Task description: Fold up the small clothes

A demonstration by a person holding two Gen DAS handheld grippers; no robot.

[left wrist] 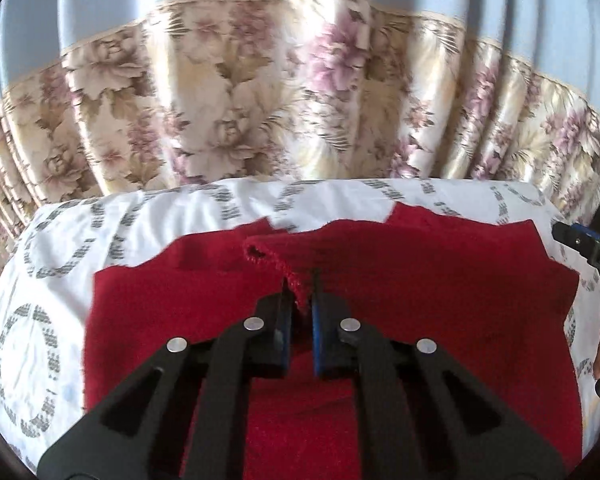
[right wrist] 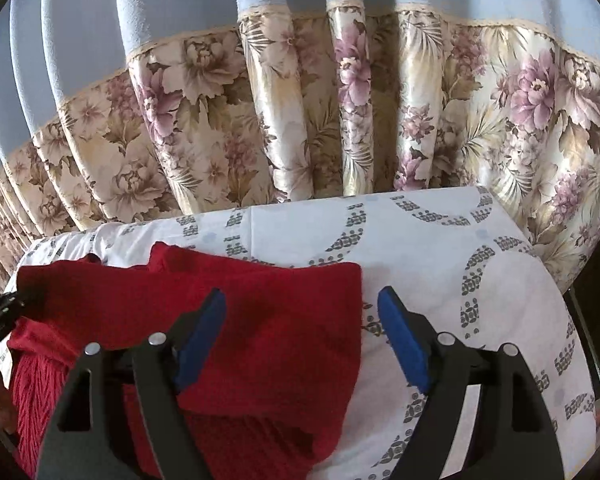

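While the red garment [left wrist: 420,280] lies spread on the white patterned sheet [left wrist: 52,320], the left tool [left wrist: 300,304] stands clenched on a raised hem edge near the middle of the cloth; the pinched fold rises out of the flat fabric and runs away from the tool toward the floral curtain [left wrist: 260,100].

The right tool [right wrist: 302,312] stands released, with nothing between its blue pads [right wrist: 404,344]; it straddles the garment's right border, one pad over red cloth and the other over bare sheet; whether it touches the cloth cannot be told.

Governing relation: the garment extends to both sides of the left tool and lies mostly to the left of the right tool; its long axis appears to run across the bed, side to side, though lens distortion makes this uncertain; the left tool is the nearer to the held edge and is already engaged.

Judgement: the fold is in hand but not yet laid; the next move probably calls for carrying the pinched edge over the flat portion, with the right tool taking or steadying the right border; a single-point grip risks bunching the cloth.
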